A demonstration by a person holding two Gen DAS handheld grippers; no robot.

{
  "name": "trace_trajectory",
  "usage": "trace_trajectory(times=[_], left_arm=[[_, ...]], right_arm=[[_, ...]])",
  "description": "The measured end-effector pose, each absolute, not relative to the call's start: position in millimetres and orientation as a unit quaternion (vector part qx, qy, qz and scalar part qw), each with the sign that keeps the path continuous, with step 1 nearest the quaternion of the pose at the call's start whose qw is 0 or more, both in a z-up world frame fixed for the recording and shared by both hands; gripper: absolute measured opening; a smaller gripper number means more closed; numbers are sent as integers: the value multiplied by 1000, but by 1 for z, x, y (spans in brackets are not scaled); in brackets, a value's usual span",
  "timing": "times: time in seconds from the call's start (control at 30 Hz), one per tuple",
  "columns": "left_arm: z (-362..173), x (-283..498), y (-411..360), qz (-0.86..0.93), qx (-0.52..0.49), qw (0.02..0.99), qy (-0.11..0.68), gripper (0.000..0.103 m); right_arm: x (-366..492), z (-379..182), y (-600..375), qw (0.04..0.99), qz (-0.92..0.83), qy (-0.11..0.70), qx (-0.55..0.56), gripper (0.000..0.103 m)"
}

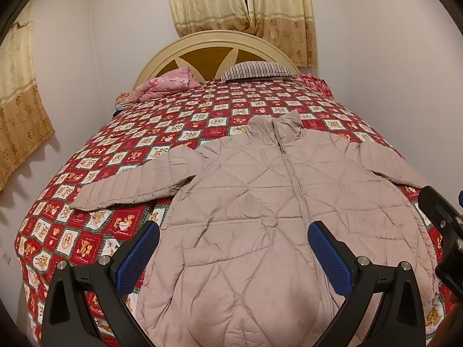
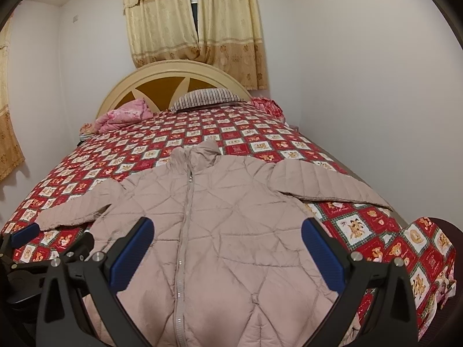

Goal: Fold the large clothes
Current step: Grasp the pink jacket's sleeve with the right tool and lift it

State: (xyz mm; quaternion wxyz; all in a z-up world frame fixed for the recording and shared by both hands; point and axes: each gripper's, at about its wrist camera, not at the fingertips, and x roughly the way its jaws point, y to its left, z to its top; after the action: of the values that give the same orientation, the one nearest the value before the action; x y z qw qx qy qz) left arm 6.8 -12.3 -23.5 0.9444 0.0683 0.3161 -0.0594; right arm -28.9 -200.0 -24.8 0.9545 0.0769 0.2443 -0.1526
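Note:
A beige quilted puffer jacket (image 1: 249, 202) (image 2: 220, 231) lies flat on the bed, front up and zipped, collar toward the headboard. Both sleeves are spread out to the sides, the left sleeve (image 1: 124, 185) and the right sleeve (image 2: 324, 182). My left gripper (image 1: 233, 232) hovers open above the jacket's lower left half, blue pads wide apart with nothing between them. Above the lower right half my right gripper (image 2: 227, 228) is open too, holding nothing. In the right wrist view the left gripper (image 2: 26, 240) shows at the left edge.
The bed (image 1: 162, 133) wears a red-and-white patchwork cover and fills the room between white walls. A pink bundle (image 1: 166, 85) and a striped pillow (image 1: 260, 70) lie at the cream headboard (image 1: 214, 40). Curtains (image 1: 246, 14) hang behind. The bed's right corner (image 2: 428, 248) drops off.

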Motion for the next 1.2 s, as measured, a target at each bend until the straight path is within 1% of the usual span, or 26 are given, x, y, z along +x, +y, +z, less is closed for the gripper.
trace_trajectory(times=[0.2, 0.4, 0.57, 0.77, 0.87, 1.0, 1.2], left_arm=[[-39, 27, -21, -75, 77, 940, 324, 102], [-55, 74, -18, -76, 70, 937, 334, 102], [-65, 114, -19, -70, 74, 940, 327, 102], [-83, 168, -27, -42, 93, 950, 296, 102], [-101, 192, -33, -33, 100, 946, 307, 102], [-127, 214, -34, -33, 79, 937, 339, 102], [-155, 225, -37, -35, 69, 922, 381, 102]], right_arm=[[-13, -38, -225, 942, -181, 267, 89, 103], [10, -50, -257, 926, -222, 293, 88, 103], [26, -59, -278, 915, -241, 310, 93, 103], [46, -74, -312, 895, -265, 339, 115, 103], [52, -83, -329, 885, -276, 352, 129, 103], [63, -92, -344, 876, -288, 363, 133, 103], [80, -107, -369, 863, -303, 380, 139, 103]])
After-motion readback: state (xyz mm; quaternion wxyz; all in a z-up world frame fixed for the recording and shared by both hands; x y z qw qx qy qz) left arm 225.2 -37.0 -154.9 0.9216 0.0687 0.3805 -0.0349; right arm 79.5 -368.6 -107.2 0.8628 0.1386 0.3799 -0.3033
